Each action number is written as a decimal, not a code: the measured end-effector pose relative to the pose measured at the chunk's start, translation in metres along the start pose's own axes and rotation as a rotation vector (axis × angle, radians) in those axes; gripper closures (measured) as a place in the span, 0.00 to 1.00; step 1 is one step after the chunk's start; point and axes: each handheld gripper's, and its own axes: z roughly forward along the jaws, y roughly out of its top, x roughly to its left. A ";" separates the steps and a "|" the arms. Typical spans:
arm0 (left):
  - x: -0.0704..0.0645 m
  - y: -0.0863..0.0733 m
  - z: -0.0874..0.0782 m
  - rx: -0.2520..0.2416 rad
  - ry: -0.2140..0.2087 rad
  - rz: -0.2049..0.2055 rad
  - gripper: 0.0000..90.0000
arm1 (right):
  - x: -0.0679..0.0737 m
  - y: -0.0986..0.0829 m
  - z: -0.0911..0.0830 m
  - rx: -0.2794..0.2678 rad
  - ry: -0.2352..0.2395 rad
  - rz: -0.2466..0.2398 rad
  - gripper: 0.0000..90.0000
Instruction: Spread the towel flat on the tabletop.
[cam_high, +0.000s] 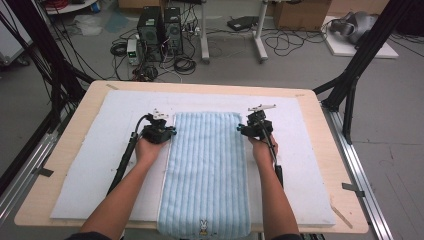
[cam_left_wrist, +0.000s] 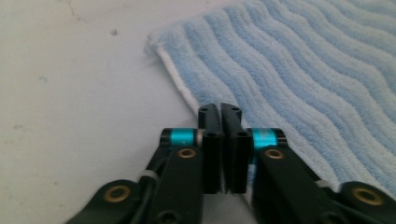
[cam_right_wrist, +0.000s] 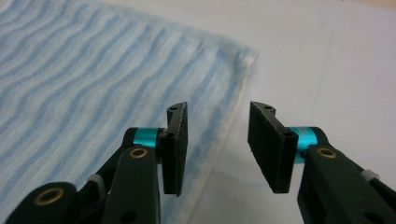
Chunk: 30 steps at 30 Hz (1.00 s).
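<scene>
My left gripper (cam_left_wrist: 219, 109) clenched at the blue striped towel's (cam_left_wrist: 303, 79) white edge, my right gripper (cam_right_wrist: 217, 112) released, straddling the towel's opposite edge, white worktop (cam_right_wrist: 327, 60) beneath both.

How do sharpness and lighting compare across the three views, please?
High view: even, soft light, mild blockiness, and the towel reads clearly. Left gripper view: the fingers are sharp, while the towel's far stripes soften. Right gripper view: the fingers are crisp, the towel is slightly hazy, and a faint shadow lies beneath.
</scene>
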 end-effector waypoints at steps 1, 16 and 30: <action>0.000 0.002 0.001 0.005 0.034 -0.004 0.99 | 0.000 -0.003 0.003 0.016 0.017 0.007 0.73; 0.036 -0.007 -0.014 -0.111 -0.034 -0.163 0.53 | 0.016 -0.013 -0.008 -0.062 0.033 -0.060 0.83; 0.043 -0.028 -0.051 -0.208 -0.131 -0.181 0.39 | 0.030 -0.036 -0.020 -0.012 -0.017 -0.103 0.76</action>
